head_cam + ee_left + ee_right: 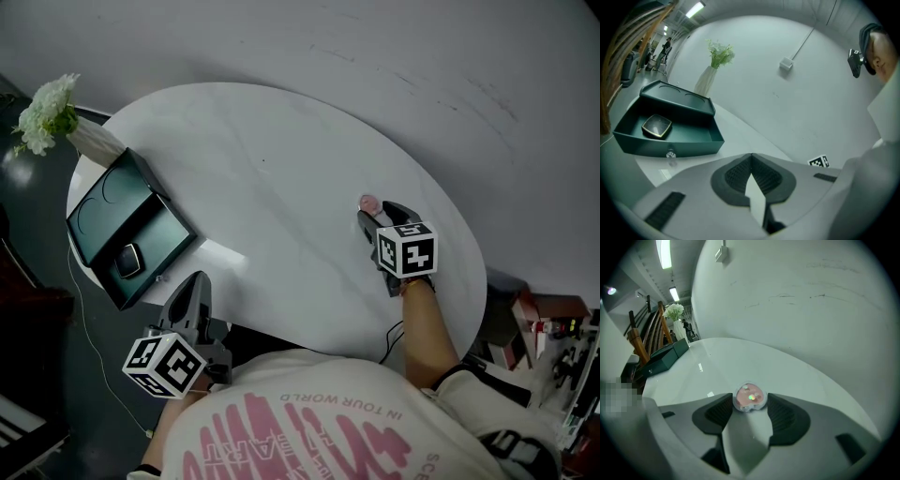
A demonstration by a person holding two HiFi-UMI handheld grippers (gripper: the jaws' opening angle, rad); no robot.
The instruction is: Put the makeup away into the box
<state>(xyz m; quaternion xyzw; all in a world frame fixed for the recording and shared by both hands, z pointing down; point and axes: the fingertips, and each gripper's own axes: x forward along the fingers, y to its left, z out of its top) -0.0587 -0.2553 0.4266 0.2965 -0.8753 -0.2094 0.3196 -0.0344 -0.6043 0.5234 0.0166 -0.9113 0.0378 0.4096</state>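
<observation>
A small round pink makeup case (pixel 368 202) lies on the white oval table (pixel 281 169) towards its right side. My right gripper (pixel 371 214) reaches down to it, and in the right gripper view the case (pixel 750 397) sits between the fingertips with both pads touching its sides. The dark green box (pixel 94 220) stands open at the table's left edge, with a dark square compact (pixel 130 260) inside. My left gripper (pixel 194 283) hovers near the table's front edge, just right of the box (pixel 670 143). Its pads are together with nothing between them.
A white vase (pixel 94 141) of pale flowers (pixel 45 112) stands behind the box. A small clear knob (pixel 671 154) sits at the box's front wall. A grey wall rises behind the table. Shelving with clutter (pixel 562 356) stands at the far right.
</observation>
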